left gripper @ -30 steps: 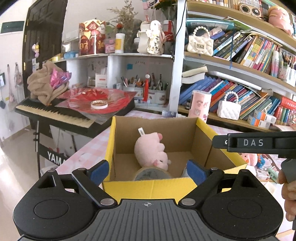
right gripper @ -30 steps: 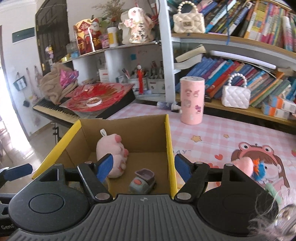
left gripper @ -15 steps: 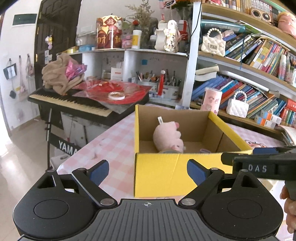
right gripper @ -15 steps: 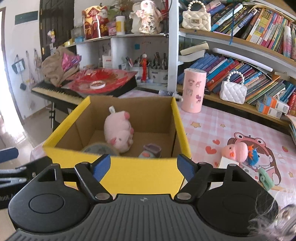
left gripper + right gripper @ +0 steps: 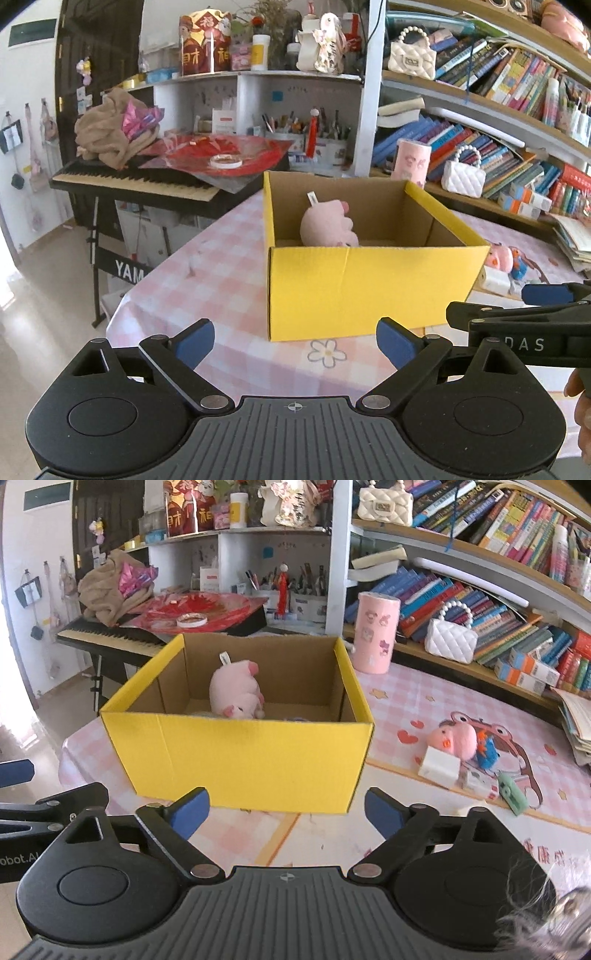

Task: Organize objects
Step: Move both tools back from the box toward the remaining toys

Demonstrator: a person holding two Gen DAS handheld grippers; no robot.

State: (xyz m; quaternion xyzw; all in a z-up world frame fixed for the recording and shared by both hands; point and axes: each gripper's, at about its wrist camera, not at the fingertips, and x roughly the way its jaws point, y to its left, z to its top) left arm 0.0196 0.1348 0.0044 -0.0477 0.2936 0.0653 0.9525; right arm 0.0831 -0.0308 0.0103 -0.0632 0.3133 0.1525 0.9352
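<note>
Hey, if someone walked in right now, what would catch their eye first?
The bright yellow cardboard box on the pink checked tablecloth, with a pink plush pig sitting inside it. To the box's right lies a cluster of small toys, and behind it stand crowded bookshelves.

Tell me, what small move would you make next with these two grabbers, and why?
Probably swing the right gripper, open and empty, toward the small toys lying loose on the table; the yellow box already holds the pink plush.
</note>
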